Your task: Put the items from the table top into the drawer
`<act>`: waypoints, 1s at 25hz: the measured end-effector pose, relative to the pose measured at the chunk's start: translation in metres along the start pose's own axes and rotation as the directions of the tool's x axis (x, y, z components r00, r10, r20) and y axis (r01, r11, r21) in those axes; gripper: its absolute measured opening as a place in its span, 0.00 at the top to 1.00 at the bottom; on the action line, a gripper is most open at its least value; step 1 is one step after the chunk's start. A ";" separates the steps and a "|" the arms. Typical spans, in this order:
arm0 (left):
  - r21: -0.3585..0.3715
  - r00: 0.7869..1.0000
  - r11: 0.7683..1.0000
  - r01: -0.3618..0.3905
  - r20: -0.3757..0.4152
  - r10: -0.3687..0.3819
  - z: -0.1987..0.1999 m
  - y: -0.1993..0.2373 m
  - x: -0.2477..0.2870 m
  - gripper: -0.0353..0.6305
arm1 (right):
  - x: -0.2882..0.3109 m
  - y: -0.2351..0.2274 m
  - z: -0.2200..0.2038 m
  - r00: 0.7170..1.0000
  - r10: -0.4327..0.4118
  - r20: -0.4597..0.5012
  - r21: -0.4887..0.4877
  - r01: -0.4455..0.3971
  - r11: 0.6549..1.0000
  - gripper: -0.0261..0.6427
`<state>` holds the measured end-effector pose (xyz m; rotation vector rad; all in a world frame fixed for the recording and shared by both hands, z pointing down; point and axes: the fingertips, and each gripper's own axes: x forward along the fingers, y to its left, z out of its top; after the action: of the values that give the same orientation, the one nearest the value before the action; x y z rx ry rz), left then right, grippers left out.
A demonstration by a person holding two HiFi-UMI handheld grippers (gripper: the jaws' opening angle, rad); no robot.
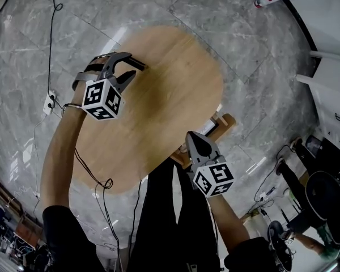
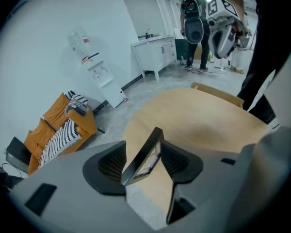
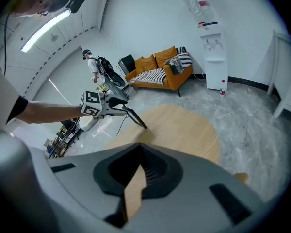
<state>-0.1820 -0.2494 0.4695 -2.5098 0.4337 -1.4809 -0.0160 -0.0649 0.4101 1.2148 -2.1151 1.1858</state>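
Item one, black picture frame (image 2: pixel 140 160): it sits tilted at the 10 o'clock rim of the tabletop (image 1: pixel 170 89). It is inside your left tool (image 1: pixel 130 67), whose jaws are spread wide on either side of it and are not clamping it. Item two, your right tool (image 1: pixel 199 143): the jaws are drawn together with nothing in them, over the 4 o'clock rim, just beside a pale wooden part (image 1: pixel 225 123) that juts from under the tabletop.
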 end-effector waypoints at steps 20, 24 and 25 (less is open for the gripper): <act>-0.017 0.997 0.998 0.067 -0.033 -0.068 -0.010 -0.012 0.007 0.84 | 0.002 -0.003 -0.008 1.000 -0.015 -0.010 0.015 0.015 1.000 0.95; -0.114 0.999 0.993 0.043 -0.005 -0.044 -0.009 -0.011 0.002 0.84 | -0.001 -0.003 -0.016 1.000 -0.014 -0.011 0.016 0.015 1.000 0.95; -0.129 0.999 0.991 0.036 0.002 -0.036 -0.008 -0.011 0.001 0.84 | -0.002 -0.004 -0.018 1.000 -0.015 -0.010 0.018 0.015 1.000 0.95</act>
<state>-0.1865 -0.2397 0.4773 -2.6294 0.5026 -1.5118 -0.0125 -0.0499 0.4198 1.2279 -2.0892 1.2041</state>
